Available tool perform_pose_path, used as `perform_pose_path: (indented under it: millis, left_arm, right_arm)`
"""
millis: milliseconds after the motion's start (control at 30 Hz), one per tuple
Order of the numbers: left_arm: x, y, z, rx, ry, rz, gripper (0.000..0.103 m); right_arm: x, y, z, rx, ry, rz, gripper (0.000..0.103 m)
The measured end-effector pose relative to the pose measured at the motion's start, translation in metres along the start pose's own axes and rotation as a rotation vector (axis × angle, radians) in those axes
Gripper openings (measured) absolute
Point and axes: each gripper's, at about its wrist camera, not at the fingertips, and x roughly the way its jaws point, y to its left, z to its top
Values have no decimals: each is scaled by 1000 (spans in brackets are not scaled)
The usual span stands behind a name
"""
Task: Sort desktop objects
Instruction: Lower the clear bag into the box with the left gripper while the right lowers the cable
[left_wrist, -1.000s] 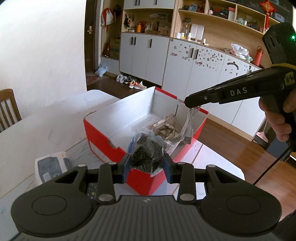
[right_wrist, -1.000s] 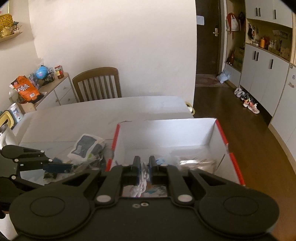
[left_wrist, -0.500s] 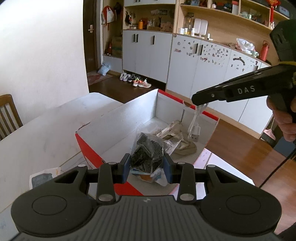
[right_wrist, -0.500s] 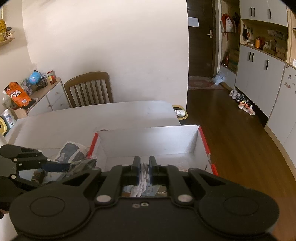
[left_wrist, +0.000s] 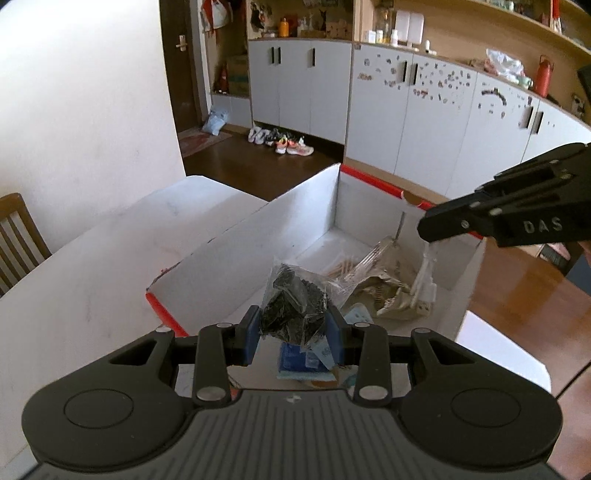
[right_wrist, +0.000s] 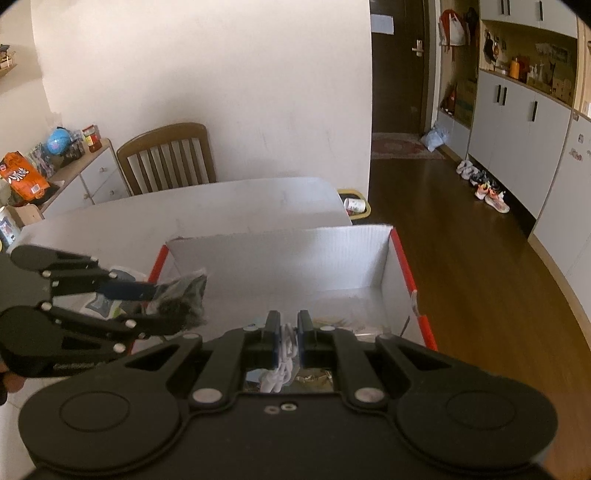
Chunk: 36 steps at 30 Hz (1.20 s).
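2 loads are over the box (left_wrist: 295, 221). Left wrist view: left hand-held gripper (left_wrist: 291, 334) grips a dark bag (left_wrist: 293, 306); several items already inside. Right wrist view: right hand-held gripper (right_wrist: 287, 341) clamps a white cable (right_wrist: 282, 363); 1 packet (right_wrist: 101, 304) remains on the surface (right_wrist: 221, 206).

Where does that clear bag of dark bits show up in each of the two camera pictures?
Left wrist view: the bag sits low in the middle, pinched between the near jaws.
Right wrist view: the bag is at left, held over the box's corner.
Shared landmark: the red-edged white box.
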Motion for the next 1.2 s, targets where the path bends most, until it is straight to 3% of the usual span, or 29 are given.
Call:
perform_pose_path:
  millis: [967,1200]
  left_arm:
    - [86,14,22,71,225,41,36]
    - [96,21,24,35,252,38,36]
  right_arm:
    - [54,-11,-16,-9,172,-2,8]
    - [69,-14,-23,-33,231,-1,8]
